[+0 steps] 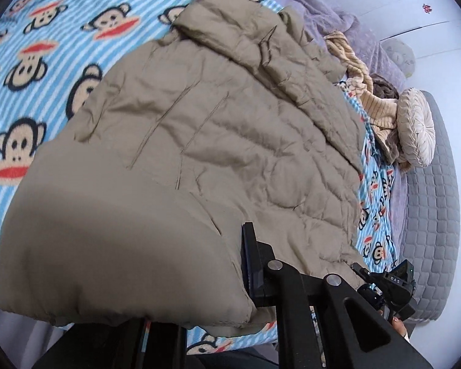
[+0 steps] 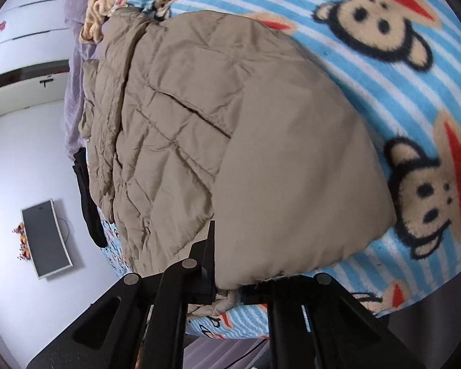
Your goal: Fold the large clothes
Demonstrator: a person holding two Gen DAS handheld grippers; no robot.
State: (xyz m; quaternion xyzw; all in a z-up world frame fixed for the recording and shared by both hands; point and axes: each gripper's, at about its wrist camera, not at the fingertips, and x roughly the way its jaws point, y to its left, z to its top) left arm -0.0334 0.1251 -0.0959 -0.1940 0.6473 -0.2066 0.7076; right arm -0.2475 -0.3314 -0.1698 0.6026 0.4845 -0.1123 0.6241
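Holding the puffy tan coat (image 1: 184,141) by its near hem on the monkey blanket (image 1: 30,61).

Left gripper (image 1: 196,301) and right gripper (image 2: 227,279) each pinch the hem at 6 o'clock. The coat looks soft, light and slippery, so grab thick edges.

Khaki quilted padded jacket (image 1: 199,141) (image 2: 230,141): lies spread across the bed, creased, near hem raised, far end bunched toward 1 o'clock.
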